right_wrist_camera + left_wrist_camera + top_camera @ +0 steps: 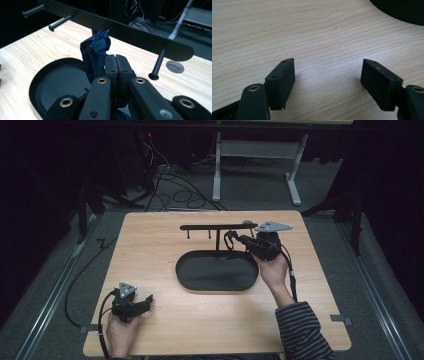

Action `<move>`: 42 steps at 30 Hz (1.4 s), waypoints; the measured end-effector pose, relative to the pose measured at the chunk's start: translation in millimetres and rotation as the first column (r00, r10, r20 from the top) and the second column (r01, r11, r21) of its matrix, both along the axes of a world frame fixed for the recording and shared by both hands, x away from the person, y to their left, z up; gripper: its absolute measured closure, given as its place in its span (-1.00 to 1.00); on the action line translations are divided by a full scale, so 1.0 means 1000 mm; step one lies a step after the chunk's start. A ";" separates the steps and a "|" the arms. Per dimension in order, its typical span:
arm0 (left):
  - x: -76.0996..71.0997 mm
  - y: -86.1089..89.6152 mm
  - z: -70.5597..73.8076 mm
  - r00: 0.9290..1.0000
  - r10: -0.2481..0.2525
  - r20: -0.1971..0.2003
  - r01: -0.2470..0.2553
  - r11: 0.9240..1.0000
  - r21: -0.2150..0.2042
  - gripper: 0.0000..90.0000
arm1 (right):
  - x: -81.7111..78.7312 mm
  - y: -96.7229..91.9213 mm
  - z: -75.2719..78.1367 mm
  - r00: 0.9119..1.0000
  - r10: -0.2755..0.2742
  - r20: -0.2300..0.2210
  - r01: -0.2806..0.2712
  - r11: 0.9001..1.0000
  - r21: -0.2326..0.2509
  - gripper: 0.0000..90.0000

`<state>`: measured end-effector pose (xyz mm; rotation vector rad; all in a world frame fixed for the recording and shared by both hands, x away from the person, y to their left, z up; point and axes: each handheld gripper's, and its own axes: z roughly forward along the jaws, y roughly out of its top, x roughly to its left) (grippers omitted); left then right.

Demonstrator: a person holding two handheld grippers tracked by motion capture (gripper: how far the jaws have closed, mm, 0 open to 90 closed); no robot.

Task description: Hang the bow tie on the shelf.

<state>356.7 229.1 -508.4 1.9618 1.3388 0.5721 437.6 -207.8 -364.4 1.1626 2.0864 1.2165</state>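
Dark room, cables on grey carpet beyond the far edge; work sits on a light wood table (165,320). Mid-table stands a black rack (218,226): oval tray base, upright post, crossbar with pegs hanging down. The right tool (115,65) is at the right part of the bar, jaws pressed together, and a dark blue cloth strap (96,53) runs up along their left side with its loop over a peg (108,30). Whether fabric is actually pinched between the pads is hidden, so I can't confirm a grip. The left tool (145,300) rests at the near-left of the table, jaws spread wide with bare wood between them, well apart from the rack. Judgement on handling: the strap looks light, soft and limp. It won't hold shape, will sag and fold, and isn't fragile. The fabric should not be slippery, so a pinch should hold. Best hold is just below the loop, so the loop stays open and can slide on or off the peg. Main risk: snagging the peg's flared head.
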 end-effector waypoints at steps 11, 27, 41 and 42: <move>0.000 0.000 0.000 1.000 0.000 0.000 0.000 1.000 -0.001 -0.38 | 0.007 0.003 -0.005 0.999 -0.046 -0.006 0.046 0.999 0.011 1.00; 0.000 0.000 0.000 1.000 0.000 0.000 0.000 1.000 -0.001 -0.38 | 0.013 0.003 -0.011 0.998 -0.067 -0.016 0.067 0.996 0.051 0.99; 0.000 0.000 0.000 1.000 0.000 0.000 0.000 1.000 -0.002 -0.38 | 0.004 0.003 -0.006 0.999 -0.039 0.002 0.039 0.999 0.029 0.78; 0.000 0.000 0.000 1.000 0.000 0.000 0.000 1.000 -0.003 -0.38 | 0.003 0.001 -0.005 0.999 -0.036 0.003 0.036 0.999 0.027 0.76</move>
